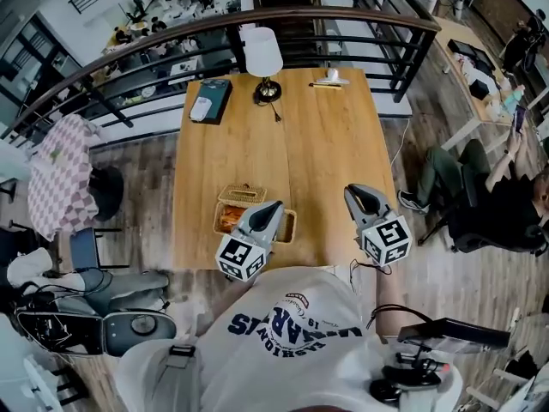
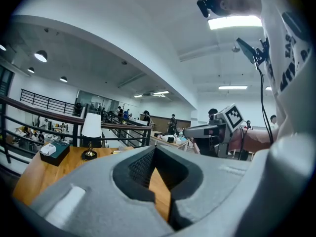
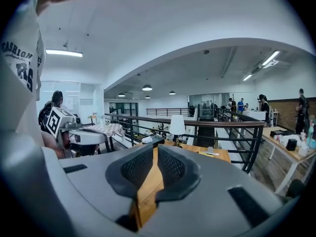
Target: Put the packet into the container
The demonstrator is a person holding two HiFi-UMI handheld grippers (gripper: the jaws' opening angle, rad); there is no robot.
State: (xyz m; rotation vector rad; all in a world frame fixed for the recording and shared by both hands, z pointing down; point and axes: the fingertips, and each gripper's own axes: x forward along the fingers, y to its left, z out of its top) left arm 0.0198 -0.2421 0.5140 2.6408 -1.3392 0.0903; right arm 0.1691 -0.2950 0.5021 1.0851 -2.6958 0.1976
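Note:
A woven container (image 1: 243, 196) sits near the front edge of the wooden table (image 1: 317, 144), and something orange, seemingly the packet (image 1: 229, 220), lies inside it. My left gripper (image 1: 273, 205) hovers over the container's right side. In the left gripper view its jaws (image 2: 154, 151) meet at the tips with nothing between them. My right gripper (image 1: 354, 192) hangs over bare table to the right of the container. The right gripper view shows its jaws (image 3: 156, 146) drawn together and empty. From both gripper views the container is hidden.
At the table's far end stand a white lamp (image 1: 263, 58), a dark teal box (image 1: 210, 99) and a small cup with a pen (image 1: 330, 80). A curved railing (image 1: 257, 20) runs behind. A person sits to the right (image 1: 480, 196); a checkered table (image 1: 60, 178) is on the left.

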